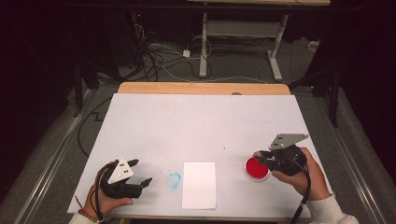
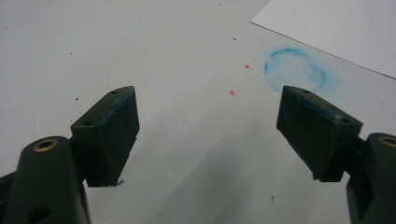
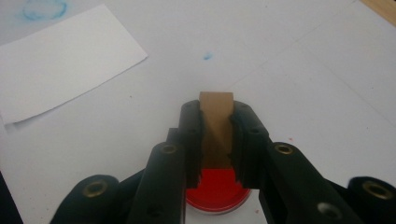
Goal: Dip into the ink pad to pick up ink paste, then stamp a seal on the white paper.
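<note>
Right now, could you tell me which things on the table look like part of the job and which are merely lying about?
Likely part of the job:
- brown wooden block, clamped in the right gripper
- red ink pad beneath it
- white paper sheet

Just there:
- blue ring stain
- left gripper, open and empty
- floor cables

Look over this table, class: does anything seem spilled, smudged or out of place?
Yes: a smudged blue ring stain marks the white table cover just left of the paper sheet, with a small blue speck and red specks nearby.
</note>
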A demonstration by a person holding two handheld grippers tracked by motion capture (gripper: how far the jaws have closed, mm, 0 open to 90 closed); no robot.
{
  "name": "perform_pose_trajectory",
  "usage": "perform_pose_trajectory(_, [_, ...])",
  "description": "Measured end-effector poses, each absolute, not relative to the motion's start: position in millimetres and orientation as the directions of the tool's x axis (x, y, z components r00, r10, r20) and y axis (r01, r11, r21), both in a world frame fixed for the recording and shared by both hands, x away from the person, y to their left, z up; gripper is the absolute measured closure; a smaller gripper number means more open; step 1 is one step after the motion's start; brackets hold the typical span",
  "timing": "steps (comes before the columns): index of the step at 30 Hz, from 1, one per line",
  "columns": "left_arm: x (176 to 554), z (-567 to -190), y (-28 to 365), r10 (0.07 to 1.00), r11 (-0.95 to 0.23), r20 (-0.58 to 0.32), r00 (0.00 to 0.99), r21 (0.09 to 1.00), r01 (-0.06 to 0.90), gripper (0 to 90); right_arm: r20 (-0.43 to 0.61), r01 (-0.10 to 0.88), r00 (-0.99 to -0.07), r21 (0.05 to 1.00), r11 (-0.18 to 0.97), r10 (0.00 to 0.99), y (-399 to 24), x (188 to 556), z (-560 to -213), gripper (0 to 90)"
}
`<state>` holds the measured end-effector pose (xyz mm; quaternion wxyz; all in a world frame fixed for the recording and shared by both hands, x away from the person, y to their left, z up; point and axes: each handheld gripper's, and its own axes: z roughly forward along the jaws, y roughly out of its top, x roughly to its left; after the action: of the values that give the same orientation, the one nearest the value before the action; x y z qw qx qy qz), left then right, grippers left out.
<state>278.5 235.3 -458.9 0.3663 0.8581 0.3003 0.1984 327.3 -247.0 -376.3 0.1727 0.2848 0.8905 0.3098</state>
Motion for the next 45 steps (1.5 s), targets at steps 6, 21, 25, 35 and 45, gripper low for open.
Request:
perform_pose_trajectory(6, [277.9, -460.0, 236.5, 0.663, -0.548, 0.116, 0.740, 0.749, 0.373, 20.4, -0.143, 0.368, -0.793, 0.662, 0.652, 0.593, -241.2, 324.8, -370.2, 76.1])
perform_pose_trajectory(21, [277.0, -463.1, 242.6, 0.674, -0.545, 0.110, 0.730, 0.742, 0.391, 20.4, -0.169, 0.295, -0.832, 0.672, 0.680, 0.528, -216.2, 324.6, -359.0, 76.2])
perform_pose_trajectory(25, [277.4, -463.4, 242.4, 0.671, -0.547, 0.109, 0.733, 0.739, 0.392, 20.4, -0.177, 0.273, -0.852, 0.655, 0.705, 0.494, -204.0, 323.6, -361.7, 76.2])
perform_pose_trajectory(35, [272.6, -463.9, 245.4, 0.680, -0.542, 0.105, 0.726, 0.739, 0.401, 20.4, -0.178, 0.222, -0.895, 0.618, 0.754, 0.409, -166.7, 323.9, -370.8, 76.2])
perform_pose_trajectory(45, [272.4, -465.2, 245.3, 0.681, -0.534, 0.091, 0.726, 0.740, 0.408, 20.4, -0.174, 0.172, -0.928, 0.588, 0.791, 0.331, -136.5, 322.7, -376.6, 76.2])
